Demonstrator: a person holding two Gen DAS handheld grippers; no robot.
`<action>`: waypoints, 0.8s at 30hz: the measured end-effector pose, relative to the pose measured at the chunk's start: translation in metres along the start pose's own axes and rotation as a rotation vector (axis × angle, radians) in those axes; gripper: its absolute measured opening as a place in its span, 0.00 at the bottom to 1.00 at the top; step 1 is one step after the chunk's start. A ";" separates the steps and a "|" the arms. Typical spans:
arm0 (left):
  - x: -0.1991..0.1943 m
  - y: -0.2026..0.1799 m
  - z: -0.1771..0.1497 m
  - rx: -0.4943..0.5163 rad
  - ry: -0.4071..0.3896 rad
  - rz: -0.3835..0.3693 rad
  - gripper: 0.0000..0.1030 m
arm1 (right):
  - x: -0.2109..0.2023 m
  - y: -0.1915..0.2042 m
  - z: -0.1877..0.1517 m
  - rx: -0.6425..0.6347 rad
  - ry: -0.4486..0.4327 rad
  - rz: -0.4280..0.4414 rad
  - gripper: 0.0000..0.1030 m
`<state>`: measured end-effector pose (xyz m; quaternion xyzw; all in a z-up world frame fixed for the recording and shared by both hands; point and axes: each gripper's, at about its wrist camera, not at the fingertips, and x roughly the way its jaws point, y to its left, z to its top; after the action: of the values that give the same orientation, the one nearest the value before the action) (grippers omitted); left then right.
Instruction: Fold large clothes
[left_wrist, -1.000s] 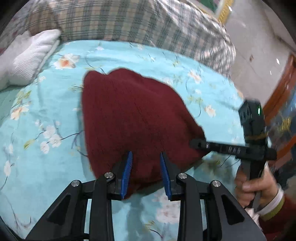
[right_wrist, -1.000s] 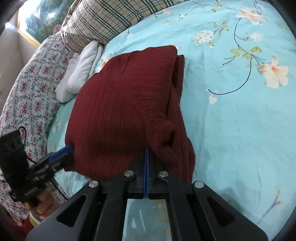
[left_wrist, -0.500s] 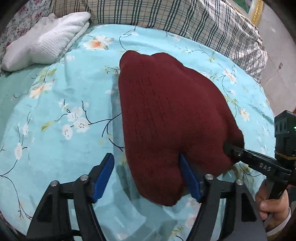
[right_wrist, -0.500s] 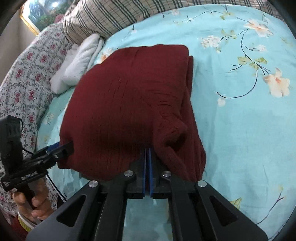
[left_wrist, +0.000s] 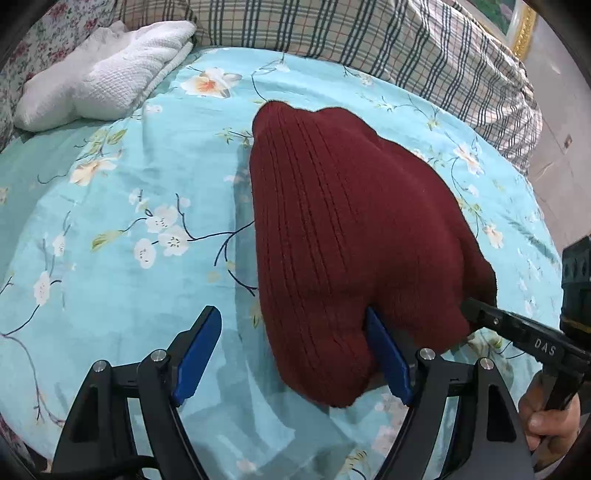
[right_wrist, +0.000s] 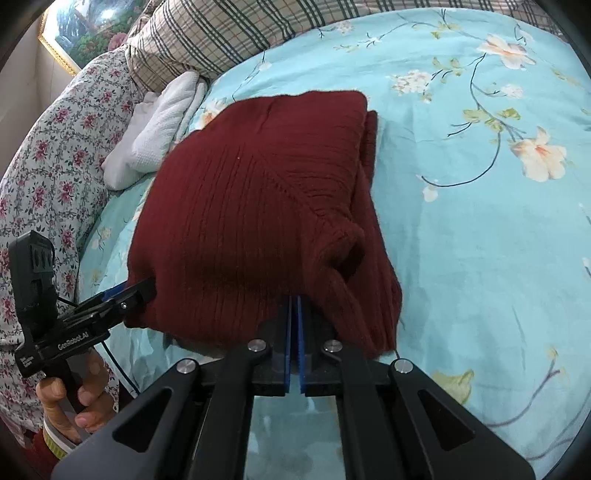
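A dark red knitted sweater (left_wrist: 354, 236) lies folded in a thick bundle on the turquoise floral bedsheet (left_wrist: 122, 221). My left gripper (left_wrist: 295, 347) is open wide at the bundle's near edge, its right finger against the knit, its left finger over bare sheet. It also shows in the right wrist view (right_wrist: 136, 291) touching the sweater's left corner. My right gripper (right_wrist: 294, 314) is shut on the near edge of the sweater (right_wrist: 266, 206), with the collar just right of it. Its fingers (left_wrist: 476, 310) show in the left wrist view at the sweater's right corner.
A white towel (left_wrist: 103, 77) lies at the head of the bed beside a plaid pillow (left_wrist: 369, 40) and floral bedding (right_wrist: 44, 166). A framed picture (right_wrist: 85, 29) hangs behind. The bed edge and floor (left_wrist: 569, 122) are to the right in the left wrist view.
My left gripper has opened wide and let go of the sweater's edge, drawing back toward me. The right gripper stays shut on the edge.
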<state>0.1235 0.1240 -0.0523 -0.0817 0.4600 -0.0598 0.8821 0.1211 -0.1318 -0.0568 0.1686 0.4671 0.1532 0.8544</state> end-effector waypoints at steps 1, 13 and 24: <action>-0.004 -0.001 0.000 -0.003 -0.004 0.002 0.78 | -0.003 0.001 -0.001 -0.004 -0.002 -0.004 0.03; -0.041 -0.003 -0.020 0.003 -0.012 0.045 0.82 | -0.042 0.003 -0.036 -0.017 -0.045 -0.030 0.48; -0.034 -0.002 -0.062 0.054 0.062 0.097 0.82 | -0.045 0.005 -0.053 -0.036 -0.035 -0.058 0.57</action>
<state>0.0531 0.1226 -0.0597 -0.0337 0.4886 -0.0316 0.8713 0.0520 -0.1389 -0.0479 0.1423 0.4539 0.1338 0.8694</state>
